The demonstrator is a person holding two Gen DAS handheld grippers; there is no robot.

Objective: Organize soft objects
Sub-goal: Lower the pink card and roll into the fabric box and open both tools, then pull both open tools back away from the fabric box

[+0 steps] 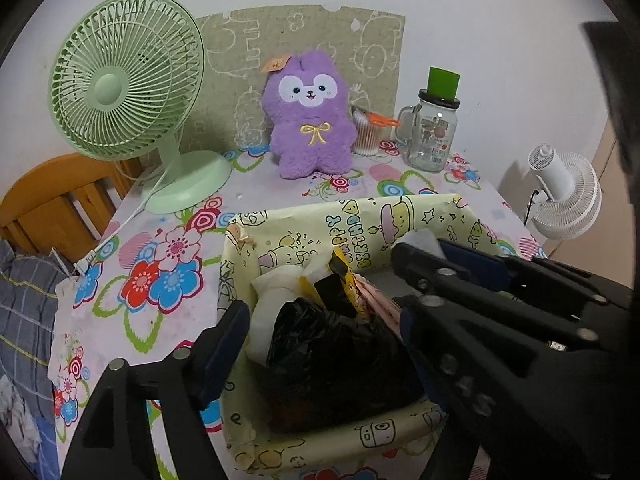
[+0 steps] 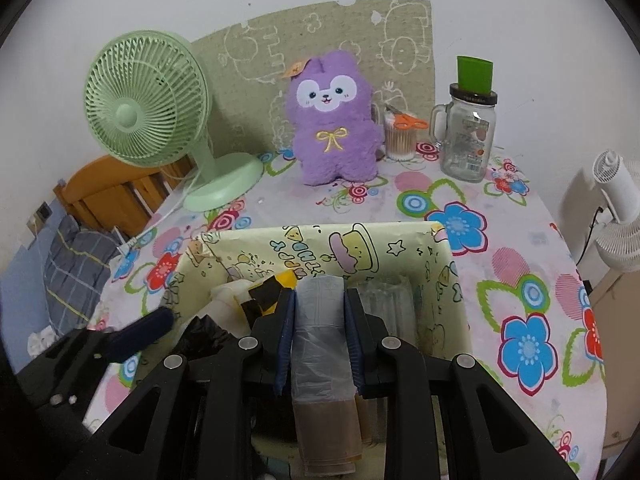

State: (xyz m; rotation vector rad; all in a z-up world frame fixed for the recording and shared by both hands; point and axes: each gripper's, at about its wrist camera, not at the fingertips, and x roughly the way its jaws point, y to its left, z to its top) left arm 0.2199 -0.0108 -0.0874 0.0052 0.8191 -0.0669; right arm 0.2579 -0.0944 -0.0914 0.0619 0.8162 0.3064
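Observation:
A yellow "Happy Birthday" paper-covered box (image 1: 320, 220) (image 2: 400, 240) sits on the flowered table. It holds a black plastic bag (image 1: 336, 352), a white bag (image 1: 272, 292) and a yellow-black packet (image 1: 340, 276) (image 2: 272, 288). My left gripper (image 1: 320, 320) is open, its fingers either side of the black bag. My right gripper (image 2: 320, 320) is shut on a roll of clear plastic bags (image 2: 320, 340) over the box. The right gripper also shows in the left wrist view (image 1: 416, 264). A purple plush bunny (image 1: 308, 120) (image 2: 336, 124) stands at the back.
A green desk fan (image 1: 124, 92) (image 2: 148, 104) stands back left, its cord trailing off the table. A glass mug jar (image 1: 432, 132) (image 2: 468, 136) with green cap and a cup of cotton swabs (image 2: 400, 136) stand back right. A white fan (image 1: 564, 192) is right; a wooden chair (image 1: 52, 200) left.

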